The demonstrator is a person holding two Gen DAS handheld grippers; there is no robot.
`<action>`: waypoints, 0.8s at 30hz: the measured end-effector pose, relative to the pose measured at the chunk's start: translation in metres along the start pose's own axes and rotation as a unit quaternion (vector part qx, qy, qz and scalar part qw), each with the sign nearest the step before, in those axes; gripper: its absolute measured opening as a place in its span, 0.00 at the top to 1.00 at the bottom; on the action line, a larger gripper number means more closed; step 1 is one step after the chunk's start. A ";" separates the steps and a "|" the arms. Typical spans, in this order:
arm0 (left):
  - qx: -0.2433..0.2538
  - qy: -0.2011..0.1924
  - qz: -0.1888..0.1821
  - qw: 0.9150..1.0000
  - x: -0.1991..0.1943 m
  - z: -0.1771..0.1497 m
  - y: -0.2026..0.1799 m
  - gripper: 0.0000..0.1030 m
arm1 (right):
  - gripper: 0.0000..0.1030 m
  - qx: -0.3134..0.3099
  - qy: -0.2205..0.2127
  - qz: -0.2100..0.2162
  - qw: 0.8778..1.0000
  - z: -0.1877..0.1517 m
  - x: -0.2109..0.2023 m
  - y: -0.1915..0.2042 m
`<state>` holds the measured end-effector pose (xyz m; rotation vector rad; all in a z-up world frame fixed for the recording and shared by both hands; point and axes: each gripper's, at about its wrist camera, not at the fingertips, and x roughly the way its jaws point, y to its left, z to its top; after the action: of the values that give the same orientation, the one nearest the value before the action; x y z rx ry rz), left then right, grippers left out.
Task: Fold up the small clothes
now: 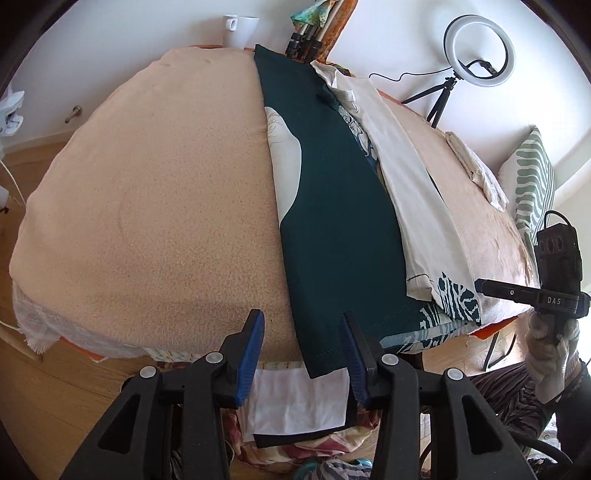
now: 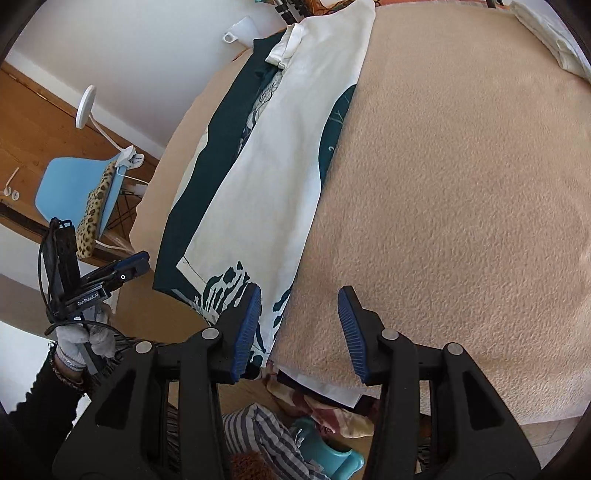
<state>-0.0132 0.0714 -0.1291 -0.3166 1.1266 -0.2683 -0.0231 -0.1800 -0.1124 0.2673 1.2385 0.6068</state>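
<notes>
Both tongs (image 1: 302,352) (image 2: 300,330) hover agape above garment (image 1: 332,206).

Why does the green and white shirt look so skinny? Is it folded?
Folded. The shirt lies as a long narrow strip on the peach blanket, its dark green and white sides lapped over each other. Both tools are open, holding nothing.

garment (image 1: 332,206) on blanket (image 1: 155,206), mug (image 1: 240,29) behind

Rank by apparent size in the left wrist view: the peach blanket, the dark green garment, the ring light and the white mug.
1. peach blanket, which fills most of the view.
2. dark green garment, a long strip across it.
3. ring light.
4. white mug.
The light and mug are far from the camera, so their order is unsure.
</notes>
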 end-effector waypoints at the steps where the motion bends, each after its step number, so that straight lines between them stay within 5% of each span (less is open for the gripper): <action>1: -0.001 0.003 -0.002 1.000 0.002 0.000 -0.001 0.58 | 0.55 0.002 0.005 0.009 1.000 -0.004 0.003 -0.002; 7: -0.004 0.012 -0.024 1.000 0.007 -0.003 -0.006 0.61 | 0.56 -0.008 0.013 0.066 0.998 -0.013 0.005 0.003; 10: -0.013 0.016 -0.037 0.999 0.008 -0.002 -0.004 0.71 | 0.65 -0.009 0.028 0.080 0.996 -0.016 0.016 0.007; 14: -0.022 0.022 -0.045 0.998 0.011 -0.002 0.000 0.98 | 0.93 -0.012 0.044 0.083 0.995 -0.016 0.026 0.009; 24: -0.037 0.006 -0.054 0.998 0.004 -0.005 0.006 1.00 | 0.97 0.015 0.024 0.119 0.993 -0.026 0.012 0.000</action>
<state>-0.0163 0.0753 -0.1370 -0.4428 1.1347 -0.3244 -0.0449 -0.1766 -0.1304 0.4314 1.2735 0.8035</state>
